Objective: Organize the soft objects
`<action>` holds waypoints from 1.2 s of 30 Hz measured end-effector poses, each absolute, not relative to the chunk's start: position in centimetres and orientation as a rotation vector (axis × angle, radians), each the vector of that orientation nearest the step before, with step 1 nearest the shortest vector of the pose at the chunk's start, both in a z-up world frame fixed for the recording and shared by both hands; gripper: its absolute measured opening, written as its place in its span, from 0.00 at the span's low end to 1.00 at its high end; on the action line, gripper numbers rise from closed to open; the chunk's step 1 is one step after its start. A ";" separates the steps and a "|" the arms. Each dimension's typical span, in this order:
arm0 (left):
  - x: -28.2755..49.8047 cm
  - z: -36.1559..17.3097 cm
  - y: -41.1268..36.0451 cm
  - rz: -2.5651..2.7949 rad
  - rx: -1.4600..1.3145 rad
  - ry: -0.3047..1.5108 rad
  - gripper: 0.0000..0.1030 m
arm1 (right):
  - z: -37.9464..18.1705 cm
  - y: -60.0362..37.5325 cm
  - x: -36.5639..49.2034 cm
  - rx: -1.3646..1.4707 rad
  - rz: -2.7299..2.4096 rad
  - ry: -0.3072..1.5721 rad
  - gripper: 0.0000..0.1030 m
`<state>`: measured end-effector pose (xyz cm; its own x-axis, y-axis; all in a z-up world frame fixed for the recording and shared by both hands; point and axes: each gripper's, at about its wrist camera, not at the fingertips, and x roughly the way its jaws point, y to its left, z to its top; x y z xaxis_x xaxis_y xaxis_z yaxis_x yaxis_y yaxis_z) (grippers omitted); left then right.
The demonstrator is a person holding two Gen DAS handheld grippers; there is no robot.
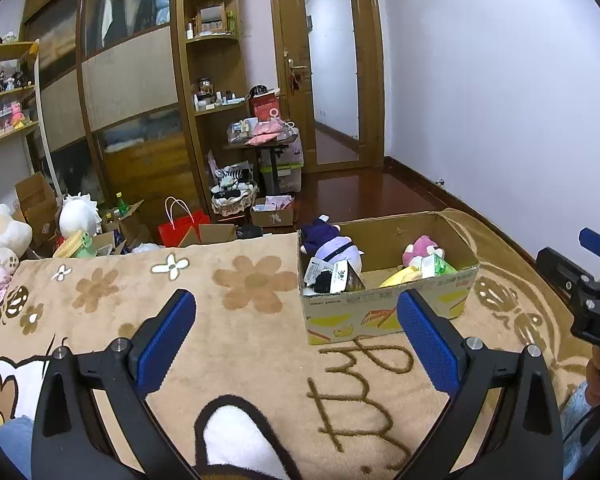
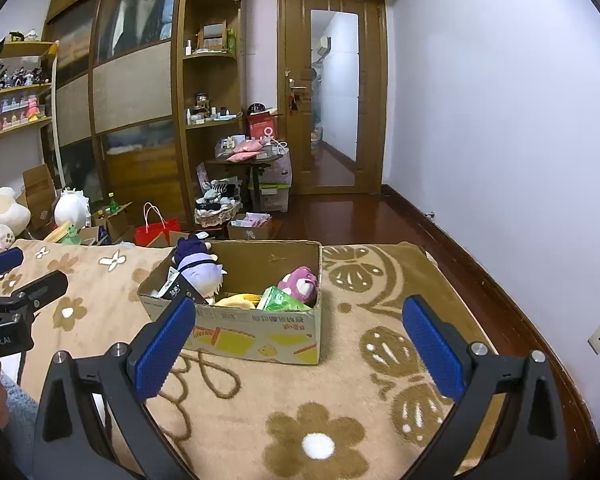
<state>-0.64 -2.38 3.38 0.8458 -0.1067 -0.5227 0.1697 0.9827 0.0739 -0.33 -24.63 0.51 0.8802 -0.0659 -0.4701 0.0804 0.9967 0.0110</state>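
Left wrist | both hand-held grippers (image 1: 296,344) (image 2: 300,346) spread wide (empty) | box (image 1: 388,312) near blanket (image 1: 240,340) edge

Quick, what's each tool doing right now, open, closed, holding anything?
Left tool: open, holding nothing.
Right tool: open, holding nothing.

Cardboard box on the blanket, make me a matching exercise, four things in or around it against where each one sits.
Things:
1. purple plush
2. pink plush
3. green packet
4. cardboard box

Places:
A. box's right end, near the far wall
B. on the flowered blanket
C. box's left end
D. box's front wall, just left of the pink plush

Pairs: 1-C, 2-A, 3-D, 4-B
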 end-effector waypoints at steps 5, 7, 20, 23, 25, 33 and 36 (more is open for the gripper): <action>-1.2 3.0 -2.7 -0.137 0.136 0.524 0.97 | 0.1 -25.2 -0.7 0.042 -0.085 0.489 1.00; -1.3 2.8 -2.8 -0.130 0.137 0.523 0.97 | -0.3 -25.3 -0.7 0.044 -0.083 0.490 1.00; -0.7 1.0 -3.9 -0.127 0.175 0.541 0.97 | -2.9 -25.5 -0.1 0.014 -0.077 0.489 1.00; -0.4 0.7 -3.7 -0.118 0.167 0.547 0.97 | -3.1 -25.3 0.1 0.004 -0.070 0.486 1.00; -0.2 0.7 -3.5 -0.113 0.160 0.547 0.97 | -3.3 -25.2 0.2 -0.002 -0.064 0.489 1.00; 0.1 0.5 -3.4 -0.112 0.158 0.557 0.97 | -3.7 -24.7 0.5 -0.017 -0.059 0.494 1.00; 0.2 0.4 -3.4 -0.109 0.155 0.556 0.97 | -3.8 -24.5 0.4 -0.021 -0.064 0.490 1.00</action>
<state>0.17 -3.38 0.43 0.8443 -0.0608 -0.5324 0.1443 0.9827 0.1165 0.41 -24.52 -3.80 0.8804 -0.0665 -0.4696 0.0563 0.9978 -0.0359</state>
